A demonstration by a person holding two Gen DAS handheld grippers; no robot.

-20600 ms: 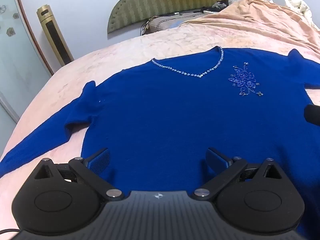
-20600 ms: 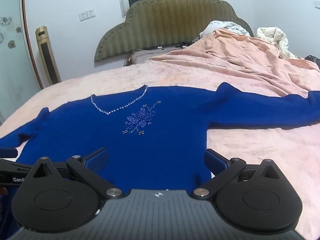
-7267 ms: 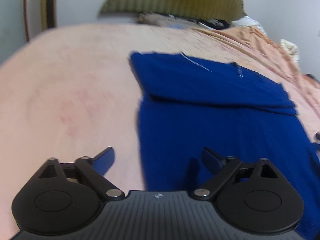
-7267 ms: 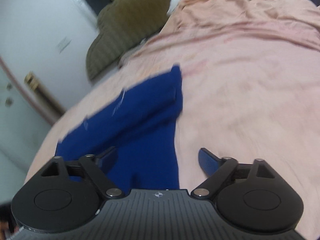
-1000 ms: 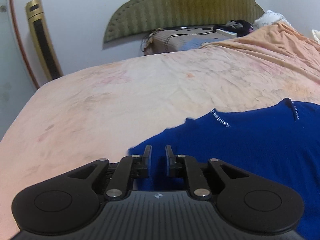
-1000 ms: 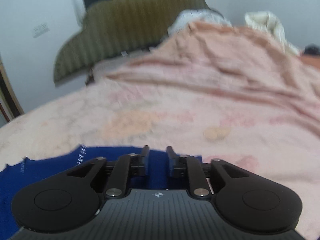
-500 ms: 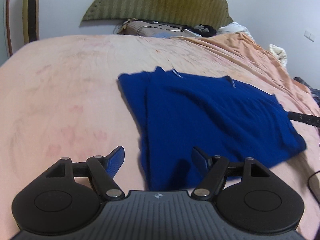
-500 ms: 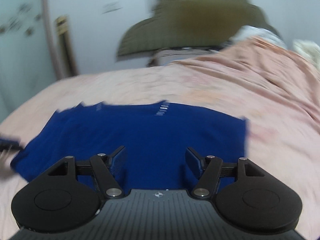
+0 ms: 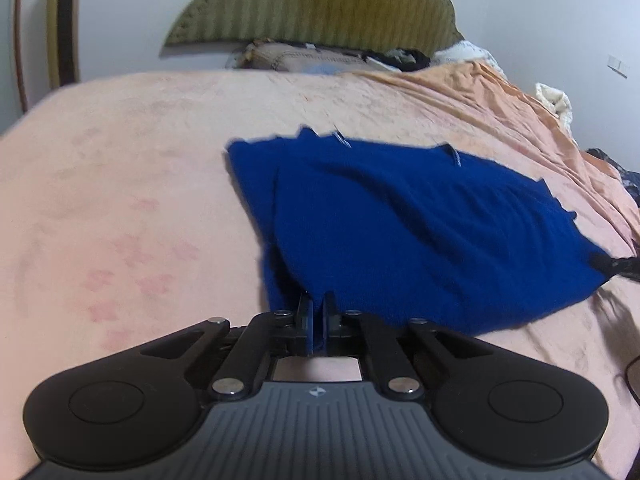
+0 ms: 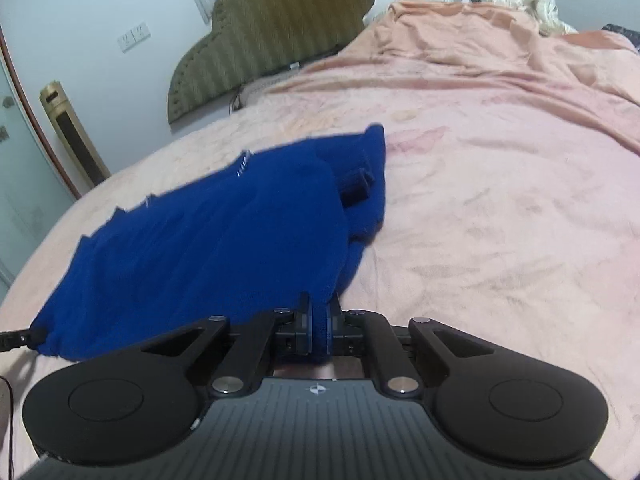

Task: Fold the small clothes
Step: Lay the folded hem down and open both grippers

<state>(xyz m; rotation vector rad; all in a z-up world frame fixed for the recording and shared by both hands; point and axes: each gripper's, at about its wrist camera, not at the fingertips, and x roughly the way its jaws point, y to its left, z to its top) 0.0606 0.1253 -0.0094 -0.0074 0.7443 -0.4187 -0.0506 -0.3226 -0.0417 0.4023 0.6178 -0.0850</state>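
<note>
Blue knit sweater with beaded neckline (image 9: pixel 420 224) lies part-folded on the pink bedspread (image 9: pixel 120 200), sleeves tucked in, body a rough rectangle; 1 cross fold at least looks left. Left gripper (image 9: pixel 316 316) jaws have just closed and pinch the near hem at 6 o'clock. Right gripper (image 10: pixel 318 320) jaws have just closed on the near corner, cloth bunched between the pads. Olive padded headboard (image 10: pixel 288 24) at 12 o'clock; gold tower fan (image 10: pixel 72 136) at 9 o'clock.

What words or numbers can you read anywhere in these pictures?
None: no words or numbers can be read.
The hand-held gripper body bears only a small logo mark, no letters.
The sweater shows beads, no text.
The wall sockets carry no readable label.
</note>
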